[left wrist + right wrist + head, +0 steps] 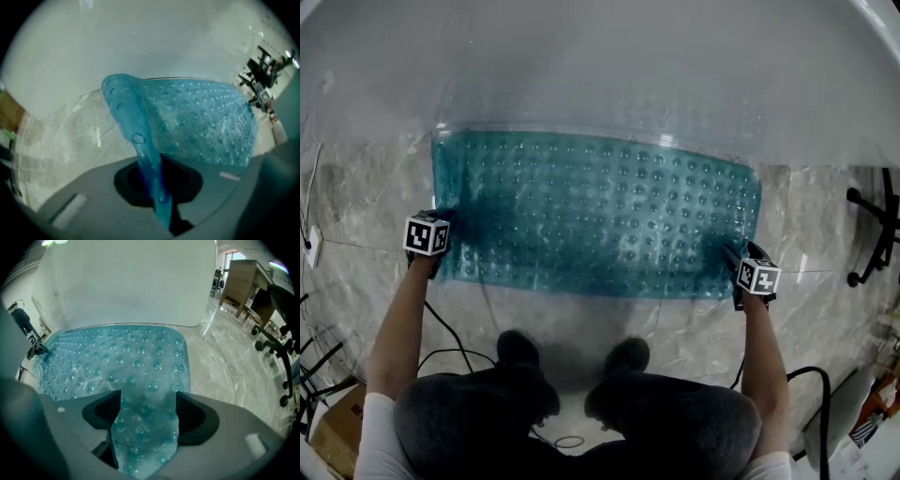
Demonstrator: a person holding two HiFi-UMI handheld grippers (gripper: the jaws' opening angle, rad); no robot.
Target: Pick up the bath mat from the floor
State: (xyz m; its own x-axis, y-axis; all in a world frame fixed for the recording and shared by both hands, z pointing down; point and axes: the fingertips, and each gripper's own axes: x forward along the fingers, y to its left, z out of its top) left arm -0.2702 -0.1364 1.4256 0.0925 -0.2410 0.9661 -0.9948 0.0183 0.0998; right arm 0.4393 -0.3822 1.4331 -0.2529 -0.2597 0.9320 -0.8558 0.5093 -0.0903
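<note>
Teal bath mat (600,216), one; left gripper (443,220) clamped; right gripper (734,256) agape.

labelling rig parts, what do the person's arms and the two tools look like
Left tool and right tool: dark grey bodies, each topped by a white cube with black square markers. White short sleeves, forearms bare. A black cable runs beside each arm.
</note>
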